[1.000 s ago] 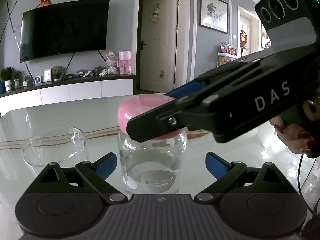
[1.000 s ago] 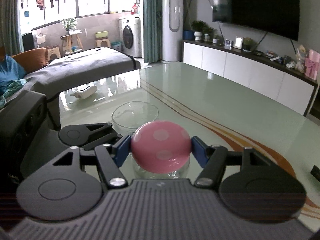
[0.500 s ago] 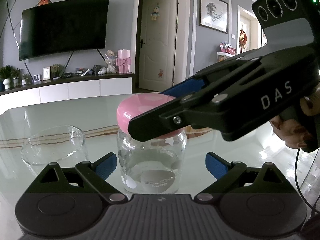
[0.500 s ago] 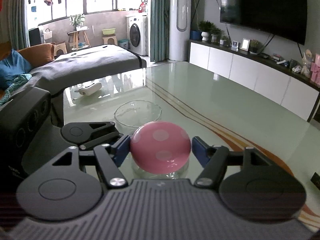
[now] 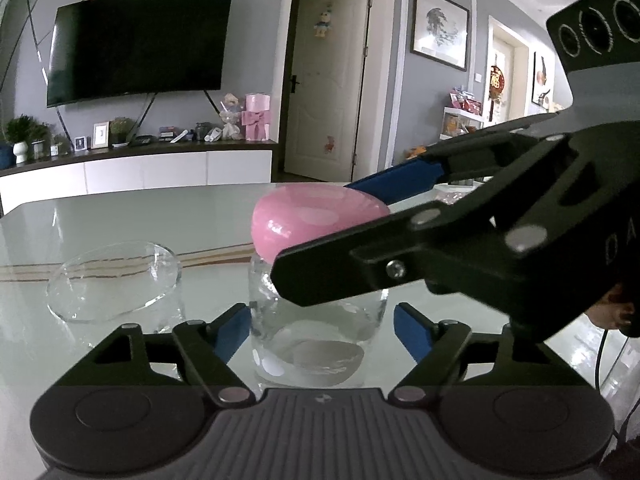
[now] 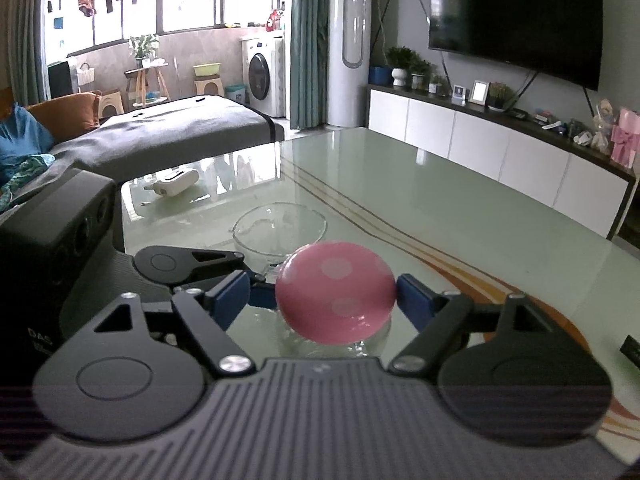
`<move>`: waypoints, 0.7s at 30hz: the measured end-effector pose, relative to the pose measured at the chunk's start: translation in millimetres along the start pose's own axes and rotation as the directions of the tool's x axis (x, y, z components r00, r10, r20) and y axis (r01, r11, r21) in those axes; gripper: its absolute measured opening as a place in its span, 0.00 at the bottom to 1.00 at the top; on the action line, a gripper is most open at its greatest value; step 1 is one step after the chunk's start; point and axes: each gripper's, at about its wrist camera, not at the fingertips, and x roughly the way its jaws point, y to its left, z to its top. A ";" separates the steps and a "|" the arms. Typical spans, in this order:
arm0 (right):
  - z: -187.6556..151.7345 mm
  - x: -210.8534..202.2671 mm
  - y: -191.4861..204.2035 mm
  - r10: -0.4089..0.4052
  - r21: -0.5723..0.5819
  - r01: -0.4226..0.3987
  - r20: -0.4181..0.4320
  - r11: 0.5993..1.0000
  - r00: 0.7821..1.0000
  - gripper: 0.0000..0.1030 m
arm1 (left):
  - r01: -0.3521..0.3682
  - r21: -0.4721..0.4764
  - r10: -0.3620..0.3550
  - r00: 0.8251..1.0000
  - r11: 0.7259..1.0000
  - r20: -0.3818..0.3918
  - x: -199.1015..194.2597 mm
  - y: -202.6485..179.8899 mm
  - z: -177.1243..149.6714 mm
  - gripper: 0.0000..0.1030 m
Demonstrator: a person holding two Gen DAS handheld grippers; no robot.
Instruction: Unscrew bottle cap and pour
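Left jaws closing in on the bottle, right jaws easing off the pink cap.

The left gripper (image 5: 320, 330) has just been closing: its left blue pad (image 5: 231, 330) sits against the clear bottle (image 5: 316, 340), while the right pad stands a sliver off the glass, so the jaws bracket the bottle low down without a full pinch. Up top, the right gripper (image 6: 322, 300) has just been opening around the pink spotted cap (image 6: 335, 291); its right pad touches the cap's edge, the left pad stands clear with a gap showing, so the jaws are spread. The cap sits on the bottle, dead centre between both sets of jaws. Just left of the bottle, a clear glass bowl (image 5: 114, 280) rests on the glossy table (image 5: 120, 216). Far back, a dark television (image 5: 136, 44) hangs above a white cabinet.
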 end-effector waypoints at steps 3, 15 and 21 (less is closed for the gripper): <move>0.9 0.8 -0.2 -0.021 0.011 0.021 -0.002 1.000 1.000 0.80 | -0.005 -0.001 0.005 1.000 1.000 0.001 0.1 -0.5 -0.8 0.76; 2.5 5.8 11.6 -0.135 0.050 0.137 -0.035 0.989 0.990 0.80 | -0.015 0.000 0.015 1.000 1.000 0.003 0.5 -2.6 0.0 0.73; 4.5 3.3 17.9 -0.187 0.073 0.189 -0.022 0.979 0.982 0.79 | -0.015 0.000 0.015 1.000 1.000 0.003 -0.1 -3.6 0.5 0.73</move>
